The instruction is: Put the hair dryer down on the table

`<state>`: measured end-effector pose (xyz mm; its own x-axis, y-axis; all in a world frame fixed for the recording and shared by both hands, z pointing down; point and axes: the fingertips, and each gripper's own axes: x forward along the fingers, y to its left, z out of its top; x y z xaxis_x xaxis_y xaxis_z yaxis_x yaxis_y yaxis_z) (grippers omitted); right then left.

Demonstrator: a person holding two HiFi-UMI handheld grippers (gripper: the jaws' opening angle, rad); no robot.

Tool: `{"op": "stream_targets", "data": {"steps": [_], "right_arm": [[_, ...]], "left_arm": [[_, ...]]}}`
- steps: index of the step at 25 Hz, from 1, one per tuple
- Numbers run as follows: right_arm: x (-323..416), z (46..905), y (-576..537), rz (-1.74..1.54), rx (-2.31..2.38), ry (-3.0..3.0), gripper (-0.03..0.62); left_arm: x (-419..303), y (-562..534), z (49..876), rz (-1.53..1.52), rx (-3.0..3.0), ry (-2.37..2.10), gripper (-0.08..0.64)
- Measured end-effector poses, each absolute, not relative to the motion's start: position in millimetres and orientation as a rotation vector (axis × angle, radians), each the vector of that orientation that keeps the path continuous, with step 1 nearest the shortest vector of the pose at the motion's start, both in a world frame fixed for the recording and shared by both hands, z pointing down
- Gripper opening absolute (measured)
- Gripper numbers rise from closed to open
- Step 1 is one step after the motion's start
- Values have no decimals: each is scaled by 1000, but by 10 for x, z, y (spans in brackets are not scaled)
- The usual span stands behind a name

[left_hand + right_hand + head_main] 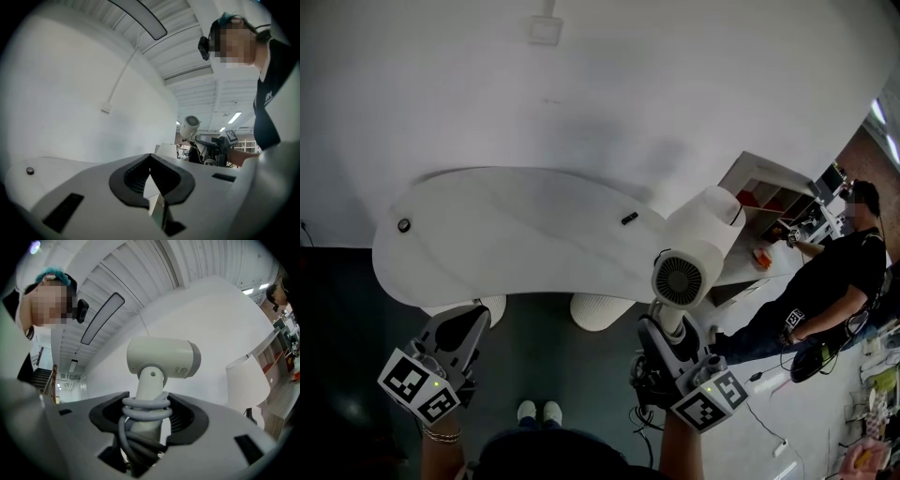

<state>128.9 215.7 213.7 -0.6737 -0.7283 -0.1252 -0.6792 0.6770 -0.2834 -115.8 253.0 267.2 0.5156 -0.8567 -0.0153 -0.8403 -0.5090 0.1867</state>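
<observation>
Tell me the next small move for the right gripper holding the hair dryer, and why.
Probably lower the hair dryer toward the bare table top ahead. The right gripper has its fingers clamped on the dryer's handle, holding it upright in the air near the table's right end, not resting on anything. The left gripper is empty.

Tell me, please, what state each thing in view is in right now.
White hair dryer with grey cord: gripped by its cord-wrapped handle, not yet set down.
Right hand-held gripper: closed on the hair dryer's handle.
Left hand-held gripper: jaws together, empty.
White curved table: hair dryer not on it.
</observation>
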Motion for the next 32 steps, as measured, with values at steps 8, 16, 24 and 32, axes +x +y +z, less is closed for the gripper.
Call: {"op": "stream_targets", "data": {"steps": [8, 16, 24, 32], "right_arm": [[1386, 2200, 2041, -323, -1147, 2684, 265], [1574, 2260, 1955, -349, -1115, 2697, 265], [1738, 2313, 1966, -384, -1061, 2722, 265], [1785, 2398, 1938, -388, -1048, 2738, 265]], "left_arm": [[-1041, 2436, 2717, -146, 2581, -1454, 12], [-851, 2388, 2786, -148, 2559, -1482, 12], [-601, 2462, 2859, -143, 2525, -1504, 12], [-514, 2488, 2948, -132, 2501, -1507, 12]]}}
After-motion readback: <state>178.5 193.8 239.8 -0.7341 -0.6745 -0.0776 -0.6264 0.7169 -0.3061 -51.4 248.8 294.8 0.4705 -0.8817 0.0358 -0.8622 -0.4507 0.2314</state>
